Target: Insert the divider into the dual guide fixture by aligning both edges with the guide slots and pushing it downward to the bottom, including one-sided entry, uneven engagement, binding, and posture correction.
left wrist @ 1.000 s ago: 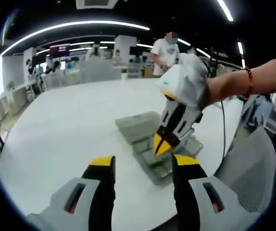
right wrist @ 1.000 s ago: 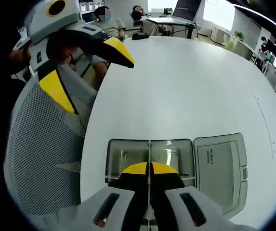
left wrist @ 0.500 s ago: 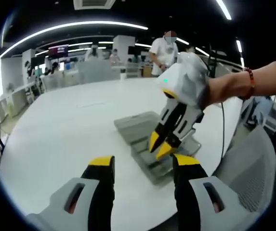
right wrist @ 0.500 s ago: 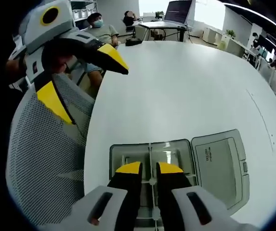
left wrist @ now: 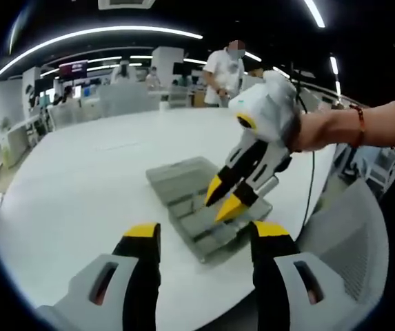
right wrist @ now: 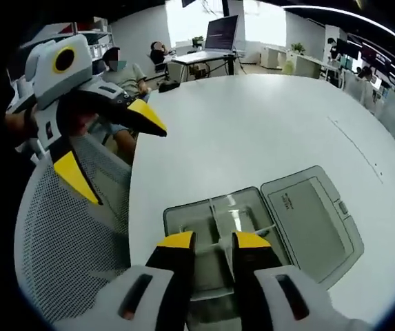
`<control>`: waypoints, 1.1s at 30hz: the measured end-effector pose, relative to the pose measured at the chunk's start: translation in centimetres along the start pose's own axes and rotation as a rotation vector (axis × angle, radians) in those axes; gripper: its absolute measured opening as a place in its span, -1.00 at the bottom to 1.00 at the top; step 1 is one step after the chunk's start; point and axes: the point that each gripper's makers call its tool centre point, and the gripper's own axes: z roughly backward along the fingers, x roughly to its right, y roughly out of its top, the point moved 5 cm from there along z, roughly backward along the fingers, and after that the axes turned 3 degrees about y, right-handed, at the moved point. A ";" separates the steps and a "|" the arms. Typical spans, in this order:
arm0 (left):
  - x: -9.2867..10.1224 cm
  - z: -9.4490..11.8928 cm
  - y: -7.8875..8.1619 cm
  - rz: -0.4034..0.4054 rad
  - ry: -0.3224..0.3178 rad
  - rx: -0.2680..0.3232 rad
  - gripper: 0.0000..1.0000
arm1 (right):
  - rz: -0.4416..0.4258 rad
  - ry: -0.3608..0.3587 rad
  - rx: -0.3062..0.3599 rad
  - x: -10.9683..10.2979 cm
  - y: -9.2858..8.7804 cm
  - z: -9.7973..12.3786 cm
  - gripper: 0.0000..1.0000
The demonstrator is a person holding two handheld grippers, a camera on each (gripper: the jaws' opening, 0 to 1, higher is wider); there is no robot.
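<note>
Right gripper view: right gripper [right wrist: 213, 243] jaws parted above fixture [right wrist: 214, 224], divider [right wrist: 219, 219] seated inside; left gripper [right wrist: 114, 148] open, beside fixture.

L hand-held gripper [left wrist: 204, 238] jaws wide apart, empty. R hand-held gripper [right wrist: 212, 241] jaws parted w/ small gap, angled down, forearm [left wrist: 342, 127] extended.

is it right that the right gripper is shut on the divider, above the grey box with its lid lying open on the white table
Not quite. In the right gripper view the right gripper is open, its jaws apart and clear of the divider, which stands in the grey box. The rest holds: the lid lies open on the white table.
</note>
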 end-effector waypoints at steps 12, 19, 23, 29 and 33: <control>1.6 -0.1 0.7 -0.013 -0.064 0.005 0.15 | -0.083 -0.123 0.120 -1.1 -2.1 3.1 -0.51; 1.8 0.6 0.6 -0.016 -0.068 0.015 0.18 | -0.155 -0.180 0.180 -2.1 -3.1 4.7 -0.40; 1.8 1.2 0.6 -0.018 -0.059 0.024 0.21 | -0.167 -0.220 0.204 -2.6 -3.3 5.8 -0.31; 1.7 2.2 0.8 -0.026 -0.046 0.037 0.25 | -0.211 -0.287 0.270 -3.4 -3.7 7.7 -0.14; 1.7 2.8 0.9 -0.031 -0.047 0.047 0.28 | -0.218 -0.315 0.280 -4.2 -4.4 8.8 -0.10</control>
